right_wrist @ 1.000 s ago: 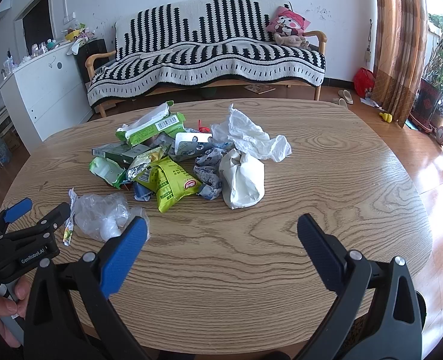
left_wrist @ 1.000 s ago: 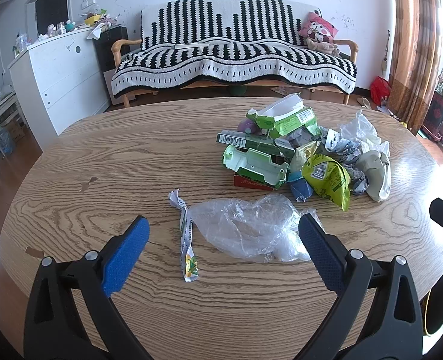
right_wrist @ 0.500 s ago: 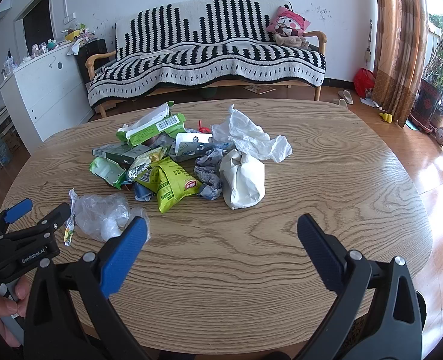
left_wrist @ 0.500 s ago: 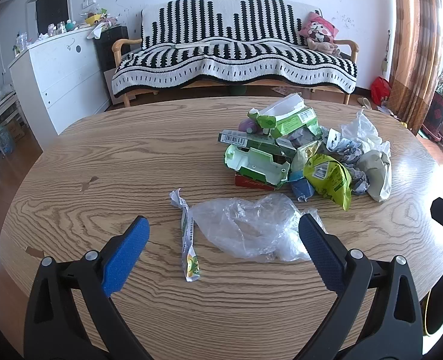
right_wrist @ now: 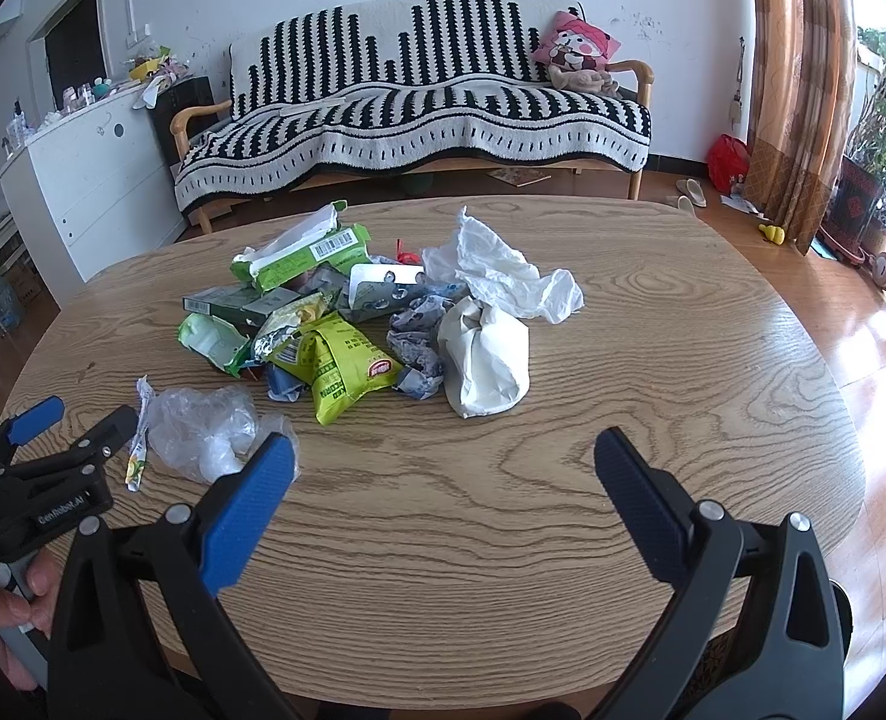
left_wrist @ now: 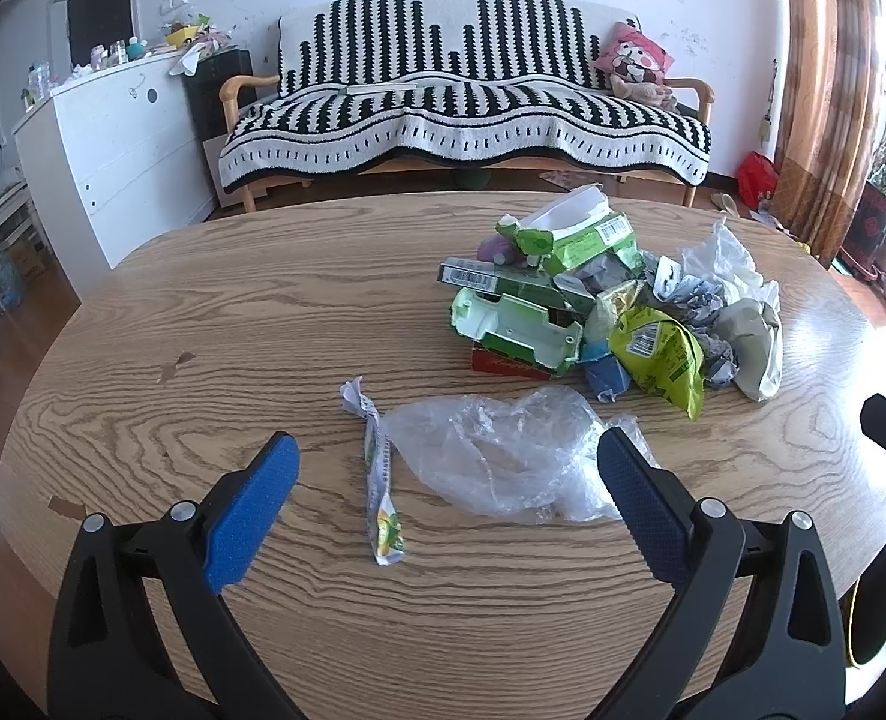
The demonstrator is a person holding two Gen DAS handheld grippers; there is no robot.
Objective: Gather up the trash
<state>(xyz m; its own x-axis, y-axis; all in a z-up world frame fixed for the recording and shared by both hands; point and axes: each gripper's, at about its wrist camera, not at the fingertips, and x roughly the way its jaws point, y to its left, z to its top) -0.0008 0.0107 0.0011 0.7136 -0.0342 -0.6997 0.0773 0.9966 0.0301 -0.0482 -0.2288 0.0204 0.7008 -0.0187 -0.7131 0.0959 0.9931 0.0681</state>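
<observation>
The trash pile [left_wrist: 610, 306] is heaped toward the far side of the table [left_wrist: 203, 324]. A clear plastic bag [left_wrist: 502, 450] lies nearer than the pile, framed by the left gripper [left_wrist: 447, 468], spread wide, apparently for grasping. The right gripper [right_wrist: 443, 468] is likewise held agape and empty.

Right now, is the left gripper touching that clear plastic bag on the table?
Cannot tell. In the left wrist view the left gripper is open, and one finger overlaps the clear plastic bag without showing contact or a gap.
</observation>
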